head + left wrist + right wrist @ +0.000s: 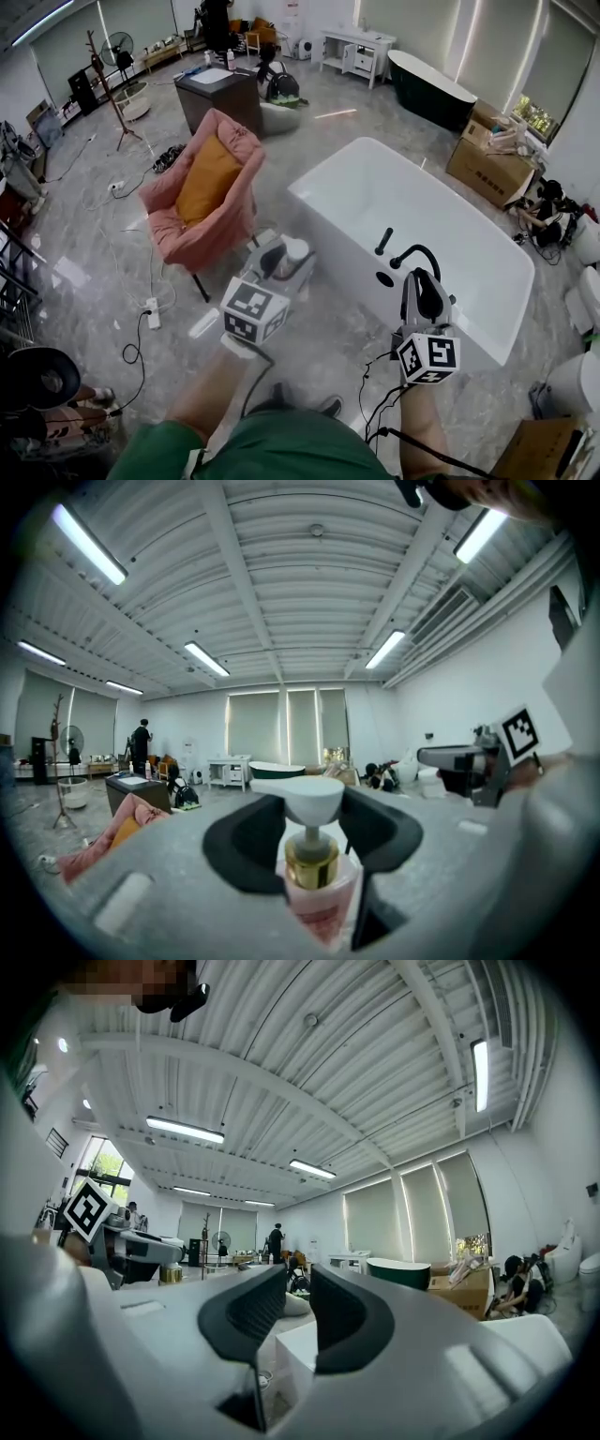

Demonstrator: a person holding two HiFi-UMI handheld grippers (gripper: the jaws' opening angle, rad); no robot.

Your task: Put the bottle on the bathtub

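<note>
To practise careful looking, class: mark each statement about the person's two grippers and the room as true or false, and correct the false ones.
1. The left gripper holds a pump bottle. True.
2. The bottle stands on the white bathtub. False: it is between the left gripper's jaws, short of the tub.
3. The right gripper grips the black tap. False: its jaws are close together with nothing between them.
4. The pink armchair has an orange cushion. True.
5. The white bathtub is full of water. False: it looks empty.
</note>
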